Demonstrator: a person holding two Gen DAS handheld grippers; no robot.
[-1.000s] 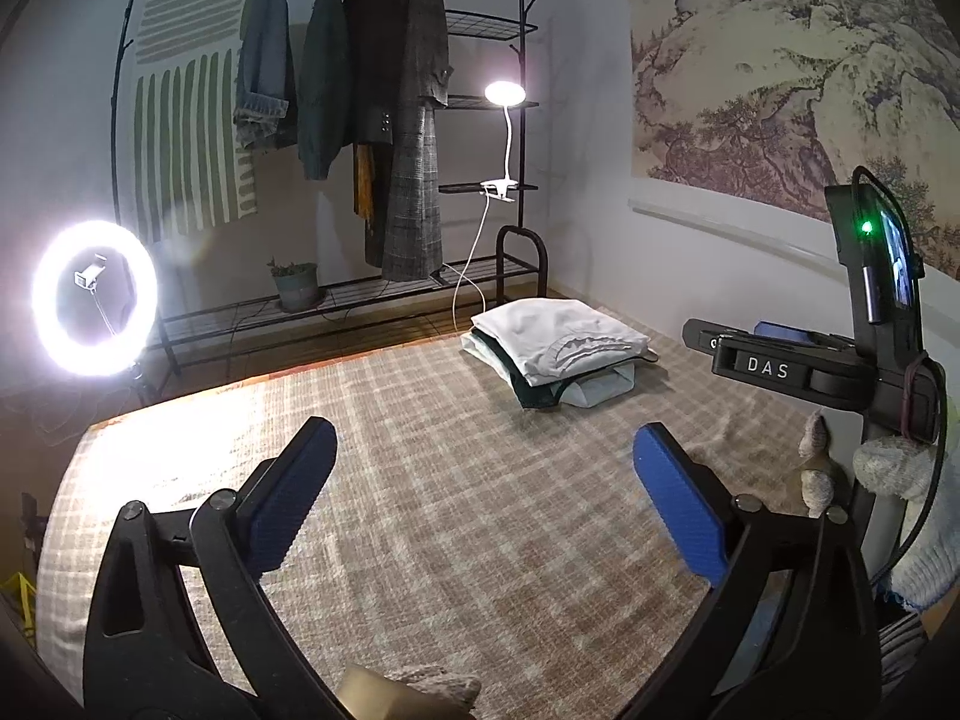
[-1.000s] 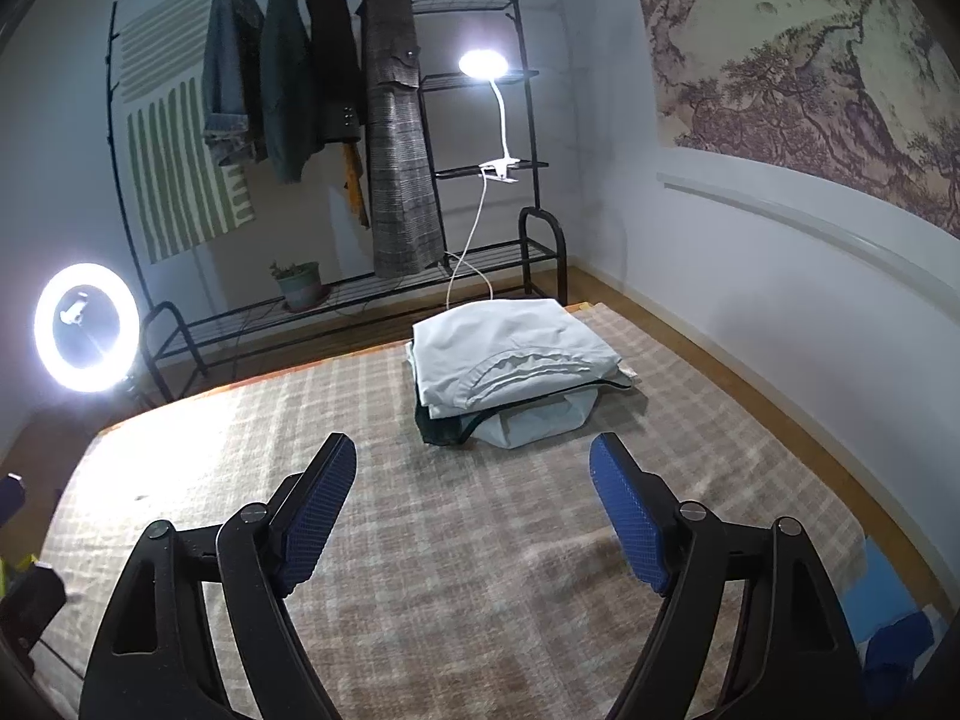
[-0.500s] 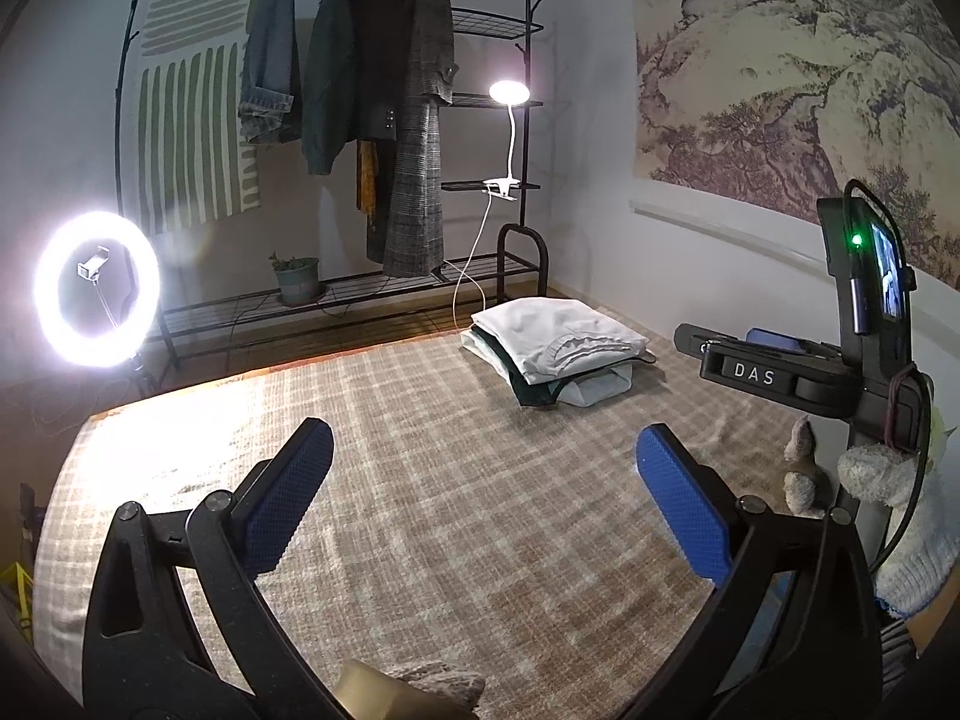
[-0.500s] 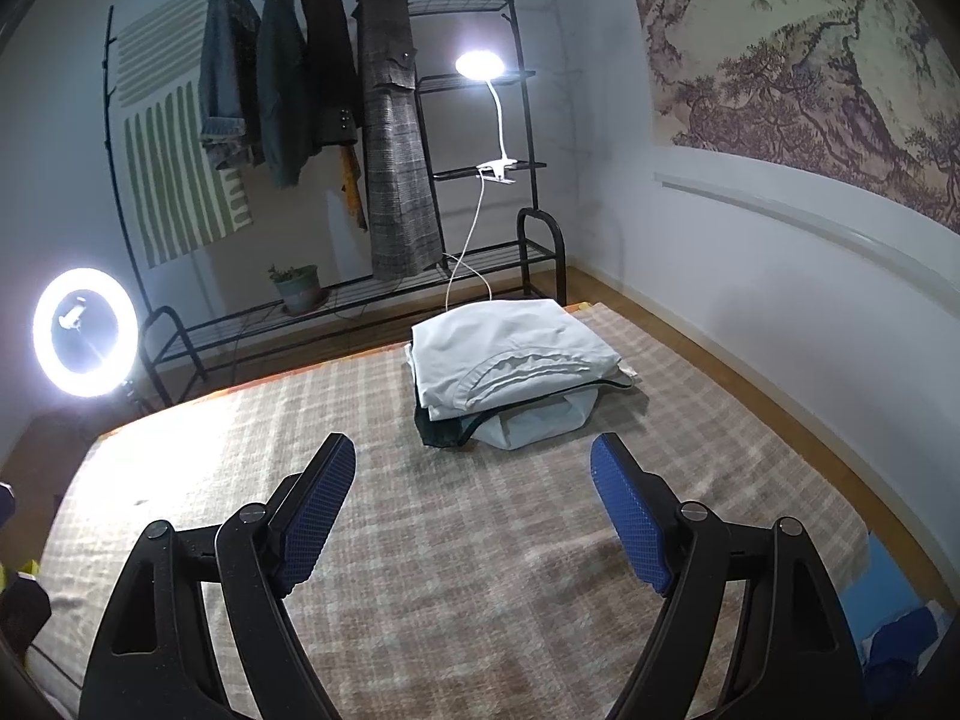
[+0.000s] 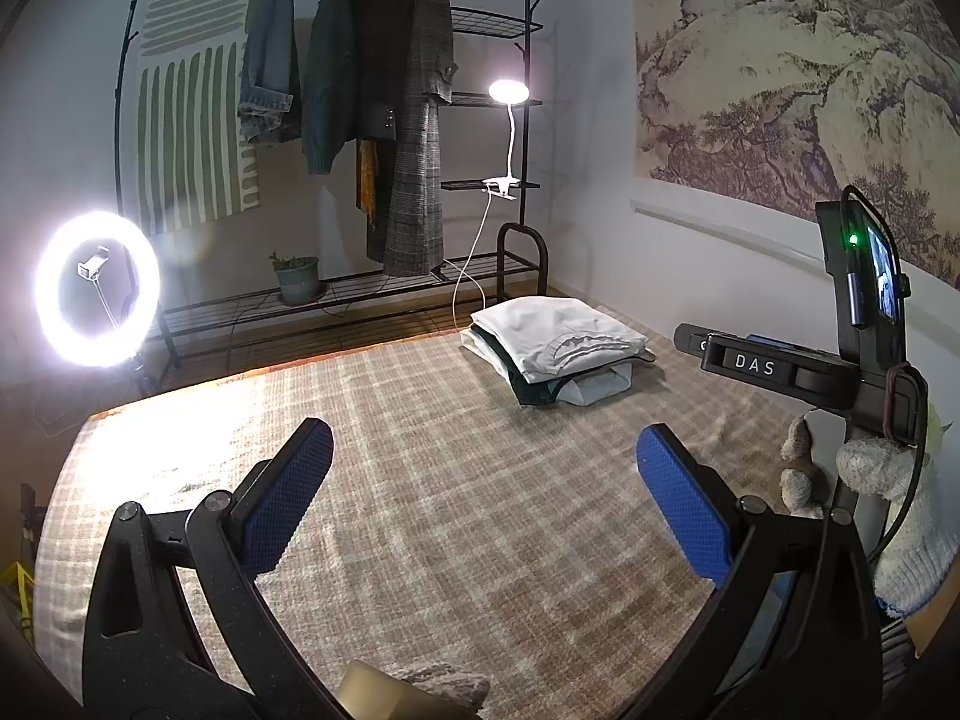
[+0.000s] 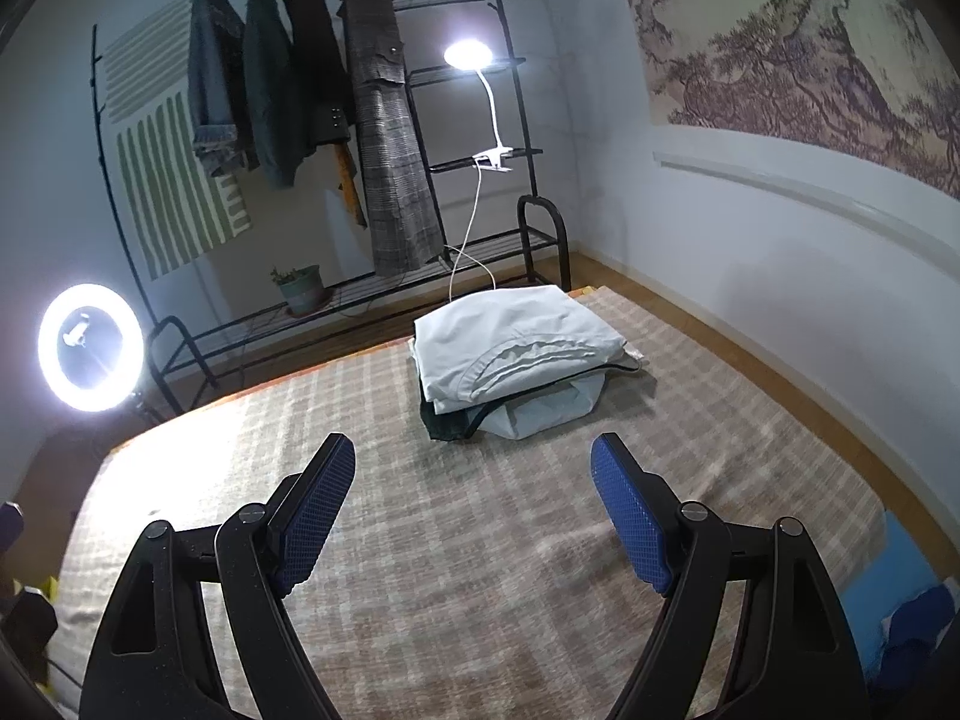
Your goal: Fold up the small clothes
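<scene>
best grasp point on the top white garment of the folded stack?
Probably the near folded edge of the top white garment, where its layers overhang the darker piece below. Come in low from the front with the right gripper, open and facing the stack, one finger sliding under the fold. Its flat top offers nothing to pinch.

Across the last second little has moved. In the left wrist view, the right gripper point(image 5: 774, 363), seen from the side at the right edge of the frame, has drifted slightly down. In the right wrist view, the stack of folded clothes point(image 6: 516, 354) sits a touch lower and nearer centre, and the ring light point(image 6: 90, 348) at the far left has slid slightly lower.
</scene>
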